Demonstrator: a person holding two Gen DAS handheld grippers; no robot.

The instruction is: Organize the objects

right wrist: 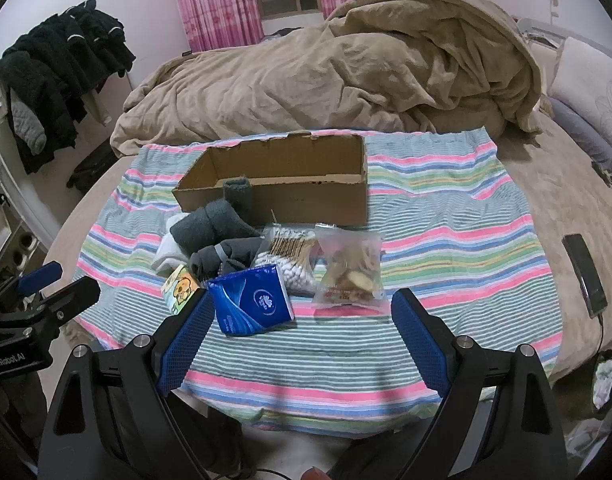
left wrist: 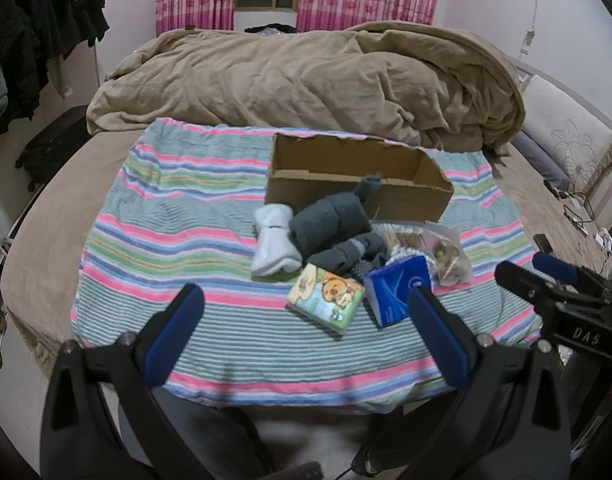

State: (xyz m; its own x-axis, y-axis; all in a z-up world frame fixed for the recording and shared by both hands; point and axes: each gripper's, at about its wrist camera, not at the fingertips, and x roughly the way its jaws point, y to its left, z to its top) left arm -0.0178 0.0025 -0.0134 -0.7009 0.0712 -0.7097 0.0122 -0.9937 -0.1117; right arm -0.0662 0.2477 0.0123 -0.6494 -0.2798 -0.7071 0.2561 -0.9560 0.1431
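An open cardboard box (left wrist: pixel 358 184) (right wrist: pixel 282 184) stands on a striped cloth (left wrist: pixel 166 216) (right wrist: pixel 446 240). In front of it lies a pile: white rolled socks (left wrist: pixel 272 246), dark grey socks (left wrist: pixel 334 220) (right wrist: pixel 214 226), a cartoon tissue pack (left wrist: pixel 326 296) (right wrist: pixel 180 286), a blue tissue pack (left wrist: pixel 398 288) (right wrist: pixel 250 298), a bag of cotton swabs (right wrist: pixel 290 256) and a snack bag (left wrist: pixel 448 256) (right wrist: pixel 352 270). My left gripper (left wrist: pixel 306 300) is open and empty, before the pile. My right gripper (right wrist: pixel 302 304) is open and empty, near the blue pack; it also shows in the left wrist view (left wrist: pixel 538 276).
A rumpled tan blanket (left wrist: pixel 306 76) (right wrist: pixel 346 68) lies behind the box. A phone (right wrist: pixel 586 272) lies on the bed at right. Dark clothes (right wrist: pixel 58 68) hang at left. A pillow (left wrist: pixel 562 128) sits at far right.
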